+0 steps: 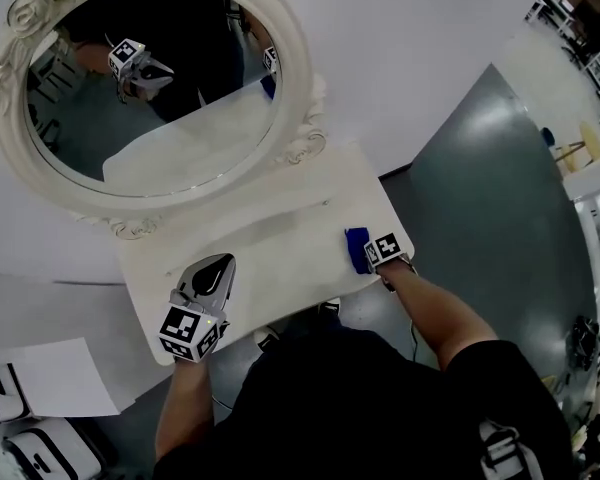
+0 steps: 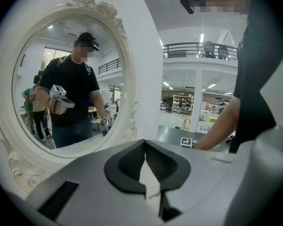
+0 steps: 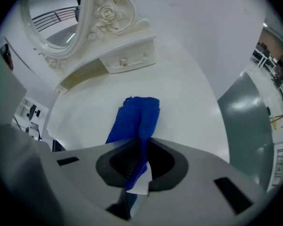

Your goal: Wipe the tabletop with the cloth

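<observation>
Right gripper has its jaws closed on a fold of the blue cloth. The rest of the cloth trails forward in a narrow bunch onto the white tabletop. In the head view the right gripper and cloth sit right of centre in the frame, at the tabletop's right end near its front edge. The left gripper is at lower left of centre, over the front left part of the tabletop. In its own view the left gripper has its jaws drawn together with nothing between them, and it points up at the oval mirror frame. To wipe well, the cloth probably needs pressing flatter, since so slim a bunch covers little surface. Overlapping strokes from the right end across to the left would cover the whole top. The empty gripper would have to lift clear first. Strokes should stop short of the raised shelf with the small drawer at upper left of the right gripper view. A firm pinch matters so the cloth does not drag out. No brand or legible wording shows anywhere. The only printed things are the black-and-white square markers on the gripper cubes.
</observation>
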A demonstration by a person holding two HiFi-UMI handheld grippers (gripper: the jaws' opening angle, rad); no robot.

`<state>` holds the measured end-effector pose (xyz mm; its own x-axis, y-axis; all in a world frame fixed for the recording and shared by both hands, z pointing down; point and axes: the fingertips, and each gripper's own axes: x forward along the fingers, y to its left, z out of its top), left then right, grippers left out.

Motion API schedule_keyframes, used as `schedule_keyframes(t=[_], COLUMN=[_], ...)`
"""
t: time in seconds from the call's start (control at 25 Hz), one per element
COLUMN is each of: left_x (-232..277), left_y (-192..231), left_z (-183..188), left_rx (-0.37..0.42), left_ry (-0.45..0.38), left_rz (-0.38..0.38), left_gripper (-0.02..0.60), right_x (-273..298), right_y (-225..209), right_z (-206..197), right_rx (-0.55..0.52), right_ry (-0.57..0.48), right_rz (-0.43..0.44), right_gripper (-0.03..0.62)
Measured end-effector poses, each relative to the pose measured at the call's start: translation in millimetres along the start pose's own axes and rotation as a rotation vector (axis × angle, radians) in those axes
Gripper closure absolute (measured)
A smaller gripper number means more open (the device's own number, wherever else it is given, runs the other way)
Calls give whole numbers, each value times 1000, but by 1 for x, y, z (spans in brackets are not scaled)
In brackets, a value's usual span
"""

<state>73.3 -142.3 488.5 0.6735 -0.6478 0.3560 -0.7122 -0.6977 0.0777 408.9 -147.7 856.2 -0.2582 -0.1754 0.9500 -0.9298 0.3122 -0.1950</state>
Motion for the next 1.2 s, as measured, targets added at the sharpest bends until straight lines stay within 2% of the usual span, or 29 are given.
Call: schedule_keyframes(t=[0.36,0.64,0.76,0.88,1.2], left_x=[22,14,-1,-24,-100], left_y=[-10,-7,2,13,39], left_z=[2,2,0,-4,-23], left_rx=[0,-5,-15,-29,-72], left_ry=[5,0,-7,-16,-32], left_rz=[-12,-8,25,79,205], left_gripper=[569,569,569,569,569], right_x=[-20,-26,-30,-31,-39], right_y=[-66,-61,-24,35,238], right_z=[-19,-18,7,49,147], right_rx=[90,94,58,-45,-326], right_ry=[-6,-2,-44,-88,-158], right_rz=[-75,-97,-23,64,322], right_gripper=[557,559,560,560,560])
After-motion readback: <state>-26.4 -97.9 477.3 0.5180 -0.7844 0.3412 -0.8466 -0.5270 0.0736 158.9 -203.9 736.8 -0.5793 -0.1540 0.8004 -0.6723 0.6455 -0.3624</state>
